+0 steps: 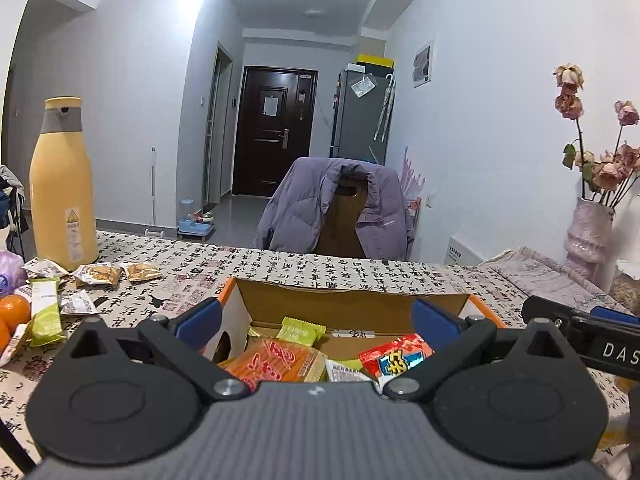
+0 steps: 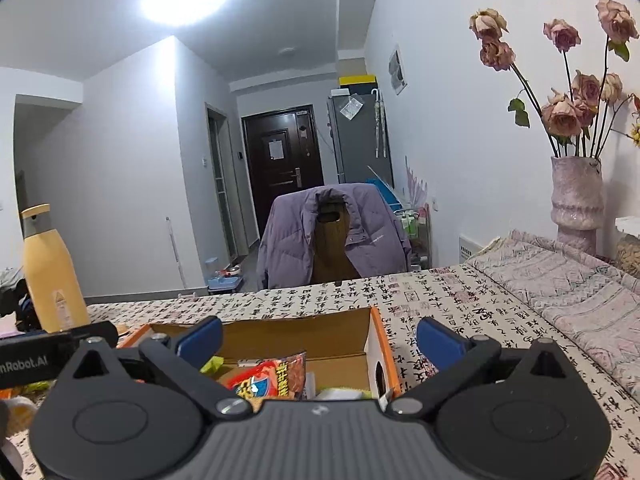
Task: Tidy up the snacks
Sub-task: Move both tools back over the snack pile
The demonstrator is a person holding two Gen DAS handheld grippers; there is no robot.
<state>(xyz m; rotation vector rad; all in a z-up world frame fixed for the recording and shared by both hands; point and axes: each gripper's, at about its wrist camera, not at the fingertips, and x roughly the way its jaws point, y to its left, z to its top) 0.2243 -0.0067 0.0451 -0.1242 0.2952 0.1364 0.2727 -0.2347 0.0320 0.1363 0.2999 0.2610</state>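
Observation:
An orange-edged cardboard box (image 1: 352, 294) sits on the table and holds several snack packs: an orange pack (image 1: 280, 362), a green pack (image 1: 300, 330) and a red pack (image 1: 396, 356). My left gripper (image 1: 316, 316) hovers above the box's near side, open, nothing between its blue pads. In the right wrist view the same box (image 2: 376, 344) lies below my right gripper (image 2: 318, 338), also open and empty, with the red pack (image 2: 272, 378) under it. Loose snack packets (image 1: 96, 274) and green packs (image 1: 46, 316) lie on the table at the left.
A tall yellow bottle (image 1: 60, 188) stands at the table's left, with oranges (image 1: 14, 312) near it. A vase of dried roses (image 2: 576, 196) stands at the right by a folded cloth (image 2: 560, 280). A chair with a purple jacket (image 1: 332, 204) is behind the table.

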